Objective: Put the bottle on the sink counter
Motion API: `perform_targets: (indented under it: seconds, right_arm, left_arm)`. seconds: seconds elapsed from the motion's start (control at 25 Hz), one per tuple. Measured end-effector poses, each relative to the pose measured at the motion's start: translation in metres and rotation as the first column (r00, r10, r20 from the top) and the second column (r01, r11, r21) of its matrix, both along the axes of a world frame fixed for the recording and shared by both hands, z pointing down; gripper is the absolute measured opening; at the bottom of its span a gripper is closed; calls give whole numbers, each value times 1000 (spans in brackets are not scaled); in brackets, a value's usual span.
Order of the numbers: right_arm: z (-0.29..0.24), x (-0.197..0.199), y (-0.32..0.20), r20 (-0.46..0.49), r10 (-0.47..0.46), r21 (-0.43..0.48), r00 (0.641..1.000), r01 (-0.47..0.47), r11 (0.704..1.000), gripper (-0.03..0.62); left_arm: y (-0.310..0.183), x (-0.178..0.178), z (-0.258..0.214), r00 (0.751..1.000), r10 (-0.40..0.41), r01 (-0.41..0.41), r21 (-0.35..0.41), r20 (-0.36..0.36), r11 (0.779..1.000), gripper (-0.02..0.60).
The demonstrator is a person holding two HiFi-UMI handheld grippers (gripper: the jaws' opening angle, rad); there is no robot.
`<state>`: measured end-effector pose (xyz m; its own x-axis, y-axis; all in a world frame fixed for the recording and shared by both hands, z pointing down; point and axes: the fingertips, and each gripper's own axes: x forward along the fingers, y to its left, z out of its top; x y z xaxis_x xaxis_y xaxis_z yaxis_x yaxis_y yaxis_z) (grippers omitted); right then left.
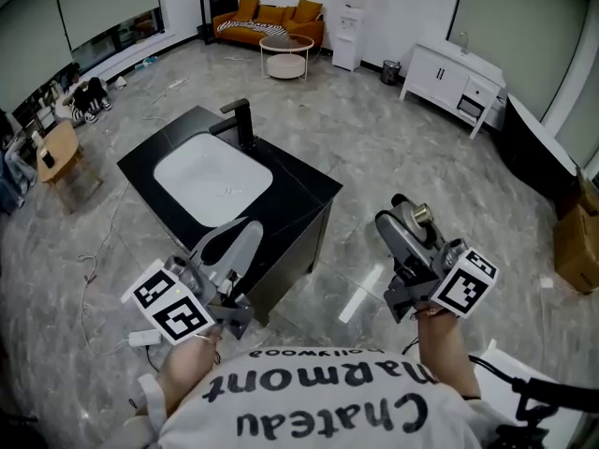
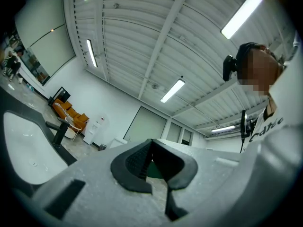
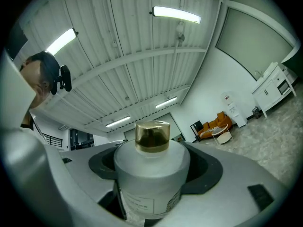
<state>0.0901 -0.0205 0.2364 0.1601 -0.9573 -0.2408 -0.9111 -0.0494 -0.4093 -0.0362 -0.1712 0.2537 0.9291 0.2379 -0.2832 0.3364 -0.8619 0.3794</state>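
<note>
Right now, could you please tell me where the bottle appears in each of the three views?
Head view: right of centre, the bottle is held in the right tongs.
Left gripper view: not in it.
Right gripper view: lower centre, the bottle is clamped in the same tongs.
Shared landmark: the orange sofa, by the far wall in all three views.

A basin [image 1: 211, 178] sits in the tabletop [image 1: 299, 181], with the faucet [image 1: 241, 122] at its far edge. The left gripper [image 1: 236, 237] is at the tabletop's near edge. The right gripper [image 1: 407, 215] is off to the right above the floor [image 1: 374, 148], with the bottle [image 3: 151, 174] between its jaws.
</note>
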Motion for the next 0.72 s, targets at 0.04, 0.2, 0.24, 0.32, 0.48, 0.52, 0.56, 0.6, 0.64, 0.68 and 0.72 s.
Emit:
perform_targets:
  seconds: [0.04, 0.2, 0.24, 0.32, 0.48, 0.52, 0.56, 0.6, 0.64, 0.68, 0.72]
  right_arm:
    - [3, 9, -5, -1, -12, -1, 1000, 12, 1000, 347]
    - [17, 39, -25, 11, -47, -20, 999, 47, 999, 347]
    - [21, 45, -29, 14, -53, -29, 999, 53, 998, 347]
    - [29, 56, -38, 17, -64, -46, 998, 64, 997, 347]
    - [49, 87, -56, 46, -83, -78, 996, 86, 993, 347]
    - [56, 97, -61, 59, -87, -87, 994, 92, 992, 347]
    - [63, 107, -65, 74, -91, -97, 993, 98, 991, 347]
    - [70, 117, -70, 88, -96, -106, 991, 105, 989, 347]
    - [76, 127, -76, 102, -101, -116, 990, 113, 987, 347]
    - [82, 138, -82, 114, -106, -125, 988, 120, 985, 347]
    - [86, 151, -89, 124, -111, -132, 986, 128, 983, 347]
  left_arm:
    - [-4, 9, 2, 1000, -13, 13, 1, -4, 1000, 15]
    - [-13, 43, 19, 998, -45, 45, 3, 40, 999, 15]
    - [-14, 49, 23, 997, -48, 47, 5, 57, 999, 15]
    - [-18, 61, 33, 994, -58, 57, 13, 93, 998, 15]
    - [-30, 95, 48, 986, -86, 82, 32, 141, 996, 15]
    - [-31, 105, 51, 986, -84, 81, 27, 144, 996, 15]
    - [-33, 114, 54, 987, -77, 75, 21, 144, 997, 15]
    - [-34, 123, 56, 987, -70, 69, 17, 144, 997, 15]
    - [-36, 132, 58, 987, -68, 66, 18, 145, 998, 15]
    - [-39, 142, 60, 987, -71, 69, 23, 145, 997, 15]
    - [-44, 153, 61, 987, -77, 73, 31, 143, 997, 15]
